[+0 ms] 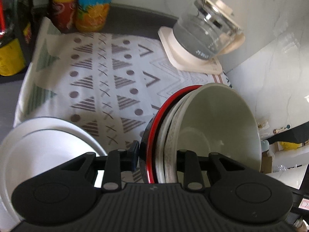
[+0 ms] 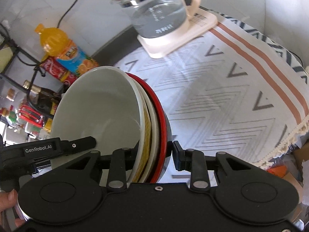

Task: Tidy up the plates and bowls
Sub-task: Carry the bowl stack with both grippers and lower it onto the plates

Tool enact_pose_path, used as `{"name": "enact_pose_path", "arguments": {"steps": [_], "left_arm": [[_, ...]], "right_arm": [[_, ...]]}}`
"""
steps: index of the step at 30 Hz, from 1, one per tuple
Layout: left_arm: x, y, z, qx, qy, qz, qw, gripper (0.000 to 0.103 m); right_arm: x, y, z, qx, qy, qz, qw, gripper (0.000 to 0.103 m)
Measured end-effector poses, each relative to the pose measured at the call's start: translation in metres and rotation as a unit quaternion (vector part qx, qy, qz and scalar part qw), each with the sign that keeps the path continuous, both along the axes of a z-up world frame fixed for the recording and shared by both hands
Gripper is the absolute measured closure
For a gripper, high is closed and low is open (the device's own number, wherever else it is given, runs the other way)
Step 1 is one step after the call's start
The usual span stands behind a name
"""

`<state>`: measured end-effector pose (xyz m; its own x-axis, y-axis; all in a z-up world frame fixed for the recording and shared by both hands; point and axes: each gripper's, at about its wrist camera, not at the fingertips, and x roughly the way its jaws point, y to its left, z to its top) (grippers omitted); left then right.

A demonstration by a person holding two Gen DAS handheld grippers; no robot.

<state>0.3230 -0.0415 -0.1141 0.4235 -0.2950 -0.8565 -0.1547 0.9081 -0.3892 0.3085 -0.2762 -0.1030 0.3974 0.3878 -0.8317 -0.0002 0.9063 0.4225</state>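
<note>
A nested stack of bowls [image 1: 218,123] is held between both grippers, tilted above the patterned cloth: a pale green-white bowl innermost, white ones behind it, a red and black bowl [image 1: 152,135] outermost. My left gripper [image 1: 156,154] is shut on one side of the stack's rim. My right gripper [image 2: 154,154] is shut on the opposite side of the same stack [image 2: 100,114]. The left gripper's finger [image 2: 58,147] shows inside the bowl in the right wrist view. A white plate [image 1: 44,147] lies on the cloth at the lower left of the left wrist view.
A glass kettle [image 1: 208,31] stands on its cream base at the back of the cloth [image 1: 115,77]; it also shows in the right wrist view [image 2: 160,13]. An orange juice bottle [image 2: 63,48] and a red bottle [image 1: 61,5] stand at the cloth's far corner. A black rack [image 1: 17,29] with packets is beside them.
</note>
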Motion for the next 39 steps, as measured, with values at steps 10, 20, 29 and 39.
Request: {"name": "enact_pose_path", "arguments": {"steps": [10,20,29,39], "left_arm": [[-0.023,0.036,0.019,-0.003,-0.015,0.033,0.9993,0.077],[-0.048,0.068,0.03,0.002,-0.025,0.057,0.9981,0.077],[-0.071,0.093,0.032,0.001,-0.028,0.079,0.9965,0.077],[-0.098,0.122,0.019,-0.01,-0.016,0.11,0.9937,0.077]], "right_arm": [[-0.005,0.034,0.018,0.006,-0.019,0.026,0.999,0.073],[-0.017,0.066,0.027,0.008,-0.029,0.046,0.999,0.073],[-0.031,0.09,0.028,0.007,-0.03,0.064,0.997,0.073],[-0.046,0.121,0.015,-0.004,-0.014,0.089,0.996,0.074]]}}
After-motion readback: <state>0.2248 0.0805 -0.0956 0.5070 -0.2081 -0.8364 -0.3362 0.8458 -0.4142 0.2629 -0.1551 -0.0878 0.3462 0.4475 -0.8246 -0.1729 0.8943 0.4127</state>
